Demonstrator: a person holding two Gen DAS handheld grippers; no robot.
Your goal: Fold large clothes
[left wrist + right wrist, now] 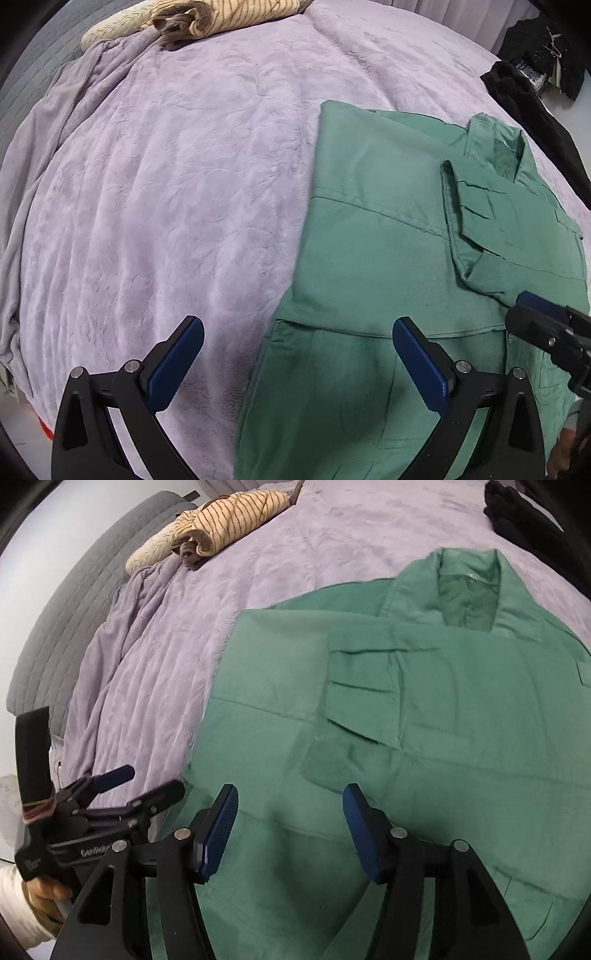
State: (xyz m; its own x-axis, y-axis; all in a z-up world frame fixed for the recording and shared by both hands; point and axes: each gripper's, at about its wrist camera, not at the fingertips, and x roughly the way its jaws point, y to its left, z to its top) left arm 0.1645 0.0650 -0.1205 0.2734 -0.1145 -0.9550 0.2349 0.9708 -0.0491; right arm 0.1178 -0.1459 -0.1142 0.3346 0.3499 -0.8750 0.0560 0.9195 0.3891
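A large green collared jacket [388, 258] lies flat on the lilac bedspread [166, 184], with its left side and sleeve folded in over the body. It also shows in the right wrist view [424, 720], collar at the far end. My left gripper [297, 328] is open and empty, hovering over the jacket's near left edge. My right gripper [290, 797] is open and empty above the jacket's lower part. The right gripper also shows at the right edge of the left wrist view [546, 325], and the left gripper at the lower left of the right wrist view [147, 782].
A striped beige garment [221, 16] lies bunched at the far end of the bed, seen also in the right wrist view [229, 517]. Black clothes [535, 92] lie at the far right. A grey padded headboard [74, 609] borders the left side.
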